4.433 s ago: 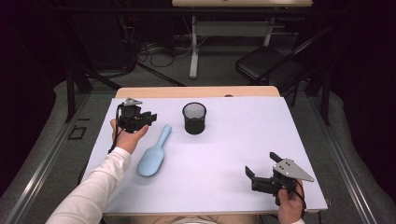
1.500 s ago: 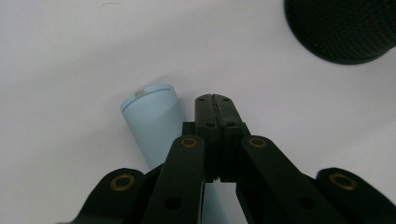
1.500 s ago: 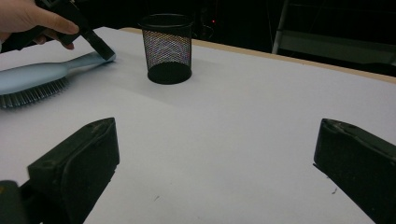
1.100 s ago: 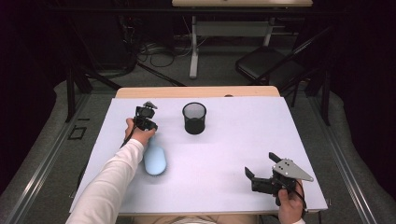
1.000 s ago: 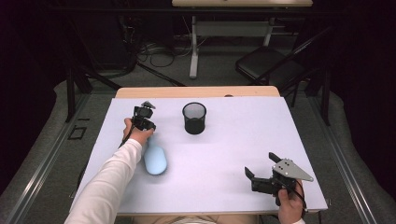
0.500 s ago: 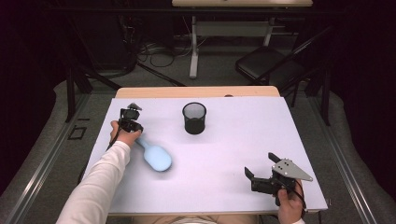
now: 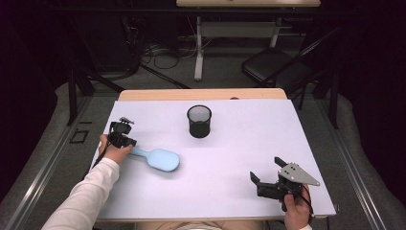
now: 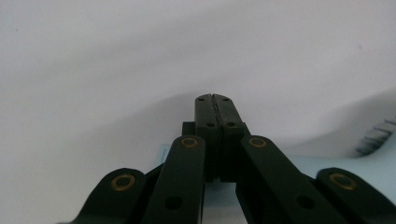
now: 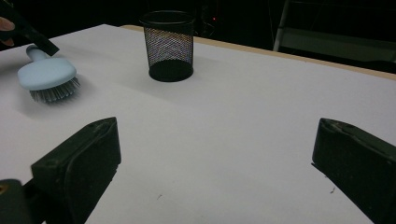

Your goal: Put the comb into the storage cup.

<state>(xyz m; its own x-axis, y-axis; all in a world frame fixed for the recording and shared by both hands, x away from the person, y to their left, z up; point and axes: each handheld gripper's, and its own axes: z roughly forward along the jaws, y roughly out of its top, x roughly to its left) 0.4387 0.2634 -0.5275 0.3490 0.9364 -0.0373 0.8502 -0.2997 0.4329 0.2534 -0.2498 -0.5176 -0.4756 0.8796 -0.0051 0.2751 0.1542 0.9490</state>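
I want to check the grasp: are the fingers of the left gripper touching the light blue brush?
Touching. In the right gripper view, the left gripper meets the handle of the light blue brush, whose head hangs lifted above its shadow. In the left gripper view, its fingers are closed over the handle.

We see the left tongs (image 7: pixel 125 139) moved to the surface's left edge; brush (image 7: pixel 156 157) swung round, handle clamped, head pointing right.
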